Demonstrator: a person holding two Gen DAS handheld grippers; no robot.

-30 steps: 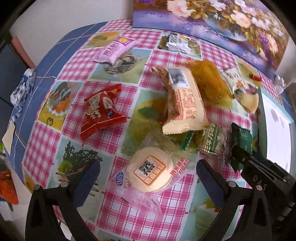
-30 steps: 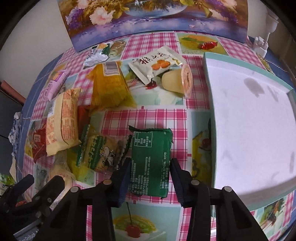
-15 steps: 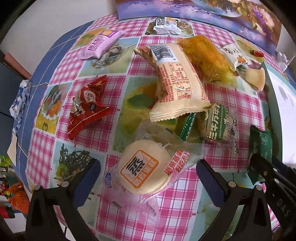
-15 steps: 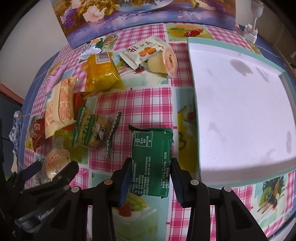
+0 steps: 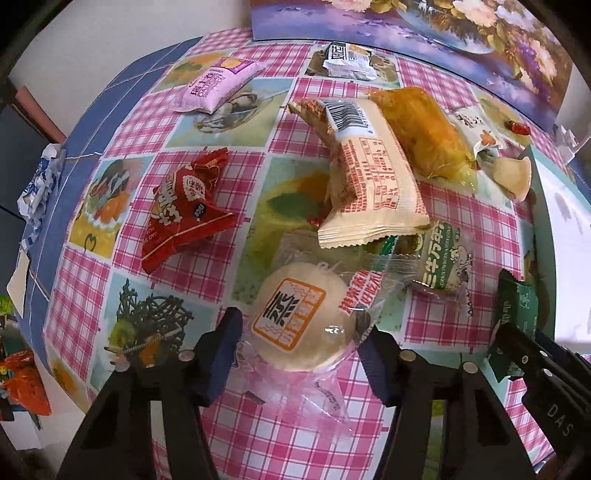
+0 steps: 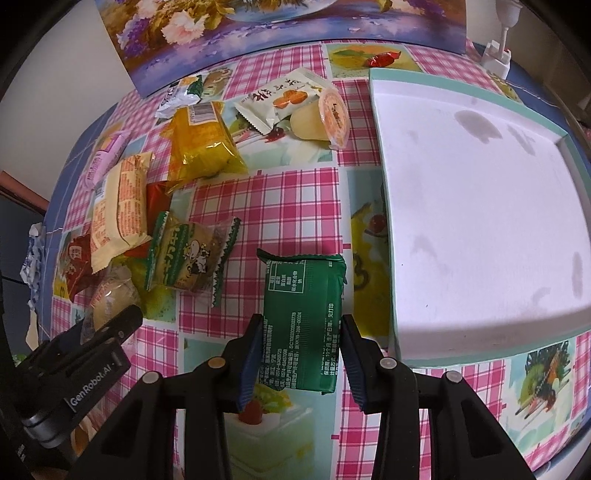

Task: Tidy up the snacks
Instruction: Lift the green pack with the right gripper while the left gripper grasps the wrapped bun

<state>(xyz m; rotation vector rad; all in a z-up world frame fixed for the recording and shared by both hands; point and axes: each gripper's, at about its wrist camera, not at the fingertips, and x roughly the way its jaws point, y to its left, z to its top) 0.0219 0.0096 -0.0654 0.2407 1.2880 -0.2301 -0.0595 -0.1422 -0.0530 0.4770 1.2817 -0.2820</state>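
A round pale cake (image 5: 295,321) in a clear wrapper lies on the checked tablecloth. My left gripper (image 5: 301,325) points down over it, its jaws closing, and the blue pads meet the wrapper on both sides. My right gripper (image 6: 301,321) is shut on a green packet (image 6: 303,295) and holds it just left of the white tray (image 6: 480,221) with a teal rim. The right gripper and its green packet (image 5: 517,306) also show at the right edge of the left wrist view. The left gripper's black body (image 6: 92,350) shows at lower left in the right wrist view.
Loose snacks lie in a pile: a cream packet (image 5: 369,184), a yellow bag (image 5: 424,133), a green-and-white cow packet (image 5: 443,254), a red packet (image 5: 181,210), a pink packet (image 5: 214,85), a jelly cup (image 6: 325,118). A flower picture (image 6: 277,33) stands at the back.
The left jaws have closed in from wide open onto the round cake's wrapper. The right gripper has carried the green packet a little to the right, nearer the tray.
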